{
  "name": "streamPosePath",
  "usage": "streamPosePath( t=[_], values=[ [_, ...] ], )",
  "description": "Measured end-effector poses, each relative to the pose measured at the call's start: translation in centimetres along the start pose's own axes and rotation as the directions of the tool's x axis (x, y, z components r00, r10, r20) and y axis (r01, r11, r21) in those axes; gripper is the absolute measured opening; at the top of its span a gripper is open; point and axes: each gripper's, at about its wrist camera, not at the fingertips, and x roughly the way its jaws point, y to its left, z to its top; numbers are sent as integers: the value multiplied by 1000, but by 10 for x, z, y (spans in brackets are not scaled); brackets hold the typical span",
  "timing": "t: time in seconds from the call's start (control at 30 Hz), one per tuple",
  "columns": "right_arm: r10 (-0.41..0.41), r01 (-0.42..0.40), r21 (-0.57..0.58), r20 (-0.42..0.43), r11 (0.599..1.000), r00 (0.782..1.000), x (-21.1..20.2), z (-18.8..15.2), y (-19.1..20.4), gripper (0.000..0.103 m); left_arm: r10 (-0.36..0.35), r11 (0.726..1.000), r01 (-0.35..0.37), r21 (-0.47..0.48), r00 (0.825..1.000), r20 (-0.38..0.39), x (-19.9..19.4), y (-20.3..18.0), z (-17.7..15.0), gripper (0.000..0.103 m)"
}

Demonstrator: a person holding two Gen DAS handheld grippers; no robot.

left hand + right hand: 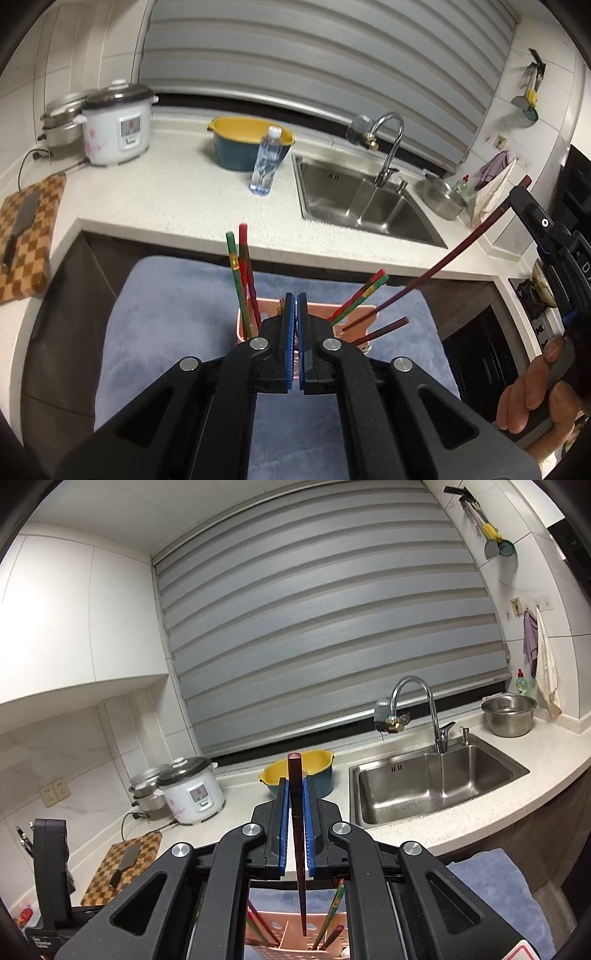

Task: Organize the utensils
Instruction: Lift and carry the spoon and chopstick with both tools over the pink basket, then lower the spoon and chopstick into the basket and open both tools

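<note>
Left hand-held gripper (296, 299) is closed, empty, hiding the pink slotted holder (317, 308); right hand-held gripper (295, 786) clamps a slim dark-red chopstick (300, 853).

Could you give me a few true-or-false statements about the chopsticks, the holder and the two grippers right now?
1. The right gripper holds a dark red chopstick. True.
2. The left gripper holds a green chopstick. False: its fingers are shut on nothing.
3. The pink holder already contains chopsticks. True.
4. The holder stands in the sink. False: it stands on a blue towel.
</note>
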Motion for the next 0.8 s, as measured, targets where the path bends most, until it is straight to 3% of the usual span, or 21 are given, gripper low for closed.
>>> streamPosePath(
  t=[0.2, 0.4, 0.47, 0.53, 0.6, 0.8],
  values=[
    [-9, 9, -8, -74, 1000, 997, 31, -28, -4, 7, 27, 1000, -28, -9, 997, -66, 34, 9, -11, 1],
    [-19, 16, -21, -151, 1000, 988, 50, -50, -7, 7, 39, 999, -40, -10, 997, -70, 49, 13, -13, 2],
    [-25, 22, -21, -170, 1000, 985, 53, -54, -9, 7, 66, 998, -67, -5, 996, -58, 49, 12, -14, 8],
    [-32, 31, -9, -174, 999, 984, 54, -56, -12, 17, 86, 996, -86, -2, 995, -48, 48, 10, -14, 31],
    [-40, 40, -5, -170, 999, 985, 52, -56, -13, 29, 103, 995, -103, 2, 994, -30, 44, 8, -15, 44],
    [-49, 45, -25, -181, 999, 982, 41, -58, -13, 37, 128, 991, -128, 25, 992, -1, 34, -3, -16, 54]
  ],
)
